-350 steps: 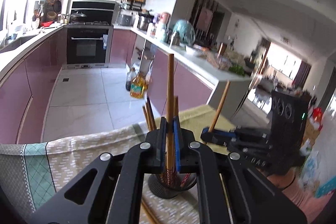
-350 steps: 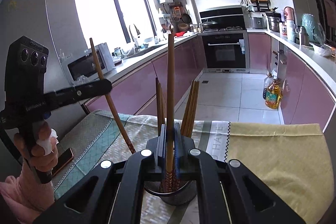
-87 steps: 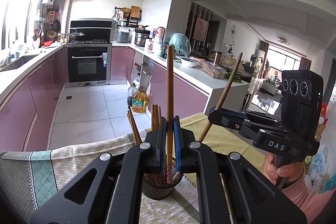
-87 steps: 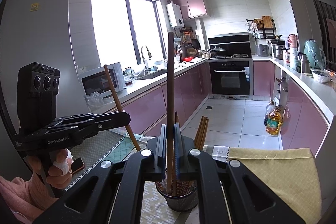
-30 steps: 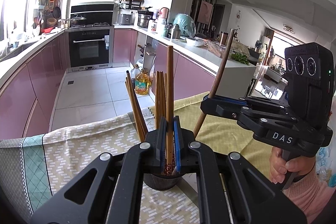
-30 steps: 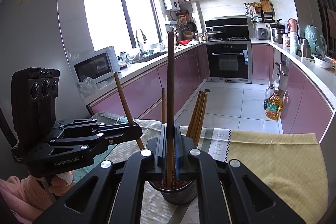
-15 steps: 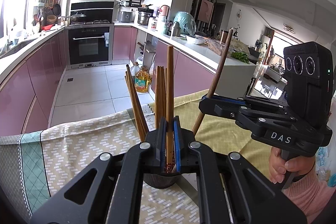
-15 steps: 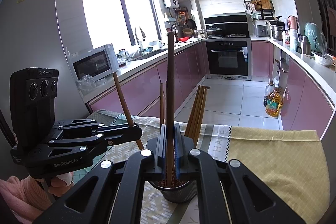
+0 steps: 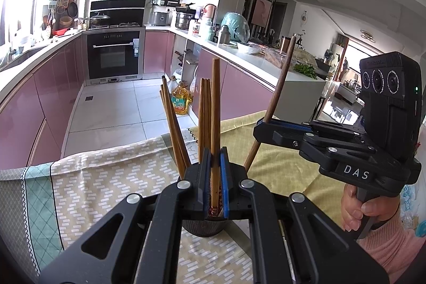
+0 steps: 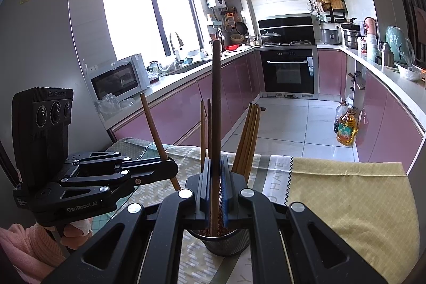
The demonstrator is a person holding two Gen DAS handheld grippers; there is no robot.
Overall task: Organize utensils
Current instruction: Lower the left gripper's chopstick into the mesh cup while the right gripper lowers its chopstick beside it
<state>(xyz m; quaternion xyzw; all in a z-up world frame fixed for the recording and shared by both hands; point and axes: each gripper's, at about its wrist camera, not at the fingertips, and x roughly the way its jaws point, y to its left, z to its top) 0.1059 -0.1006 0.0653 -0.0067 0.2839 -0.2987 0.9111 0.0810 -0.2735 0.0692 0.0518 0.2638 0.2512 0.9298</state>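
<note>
— Where are the chopsticks?
— Several stand in the dark metal holder (image 10: 222, 241) on the patterned cloth (image 9: 101, 177) covering the table. The left gripper (image 9: 216, 177) pinches one light chopstick (image 9: 215, 108) upright above the holder.
— And the right?
— The right gripper (image 10: 216, 188) has its fingers clamped on a darker chopstick (image 10: 216, 97) (also upright), over the same holder.

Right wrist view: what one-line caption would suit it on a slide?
Both grippers, right gripper and left gripper, each pinch one chopstick above a dark holder of chopsticks.
</note>
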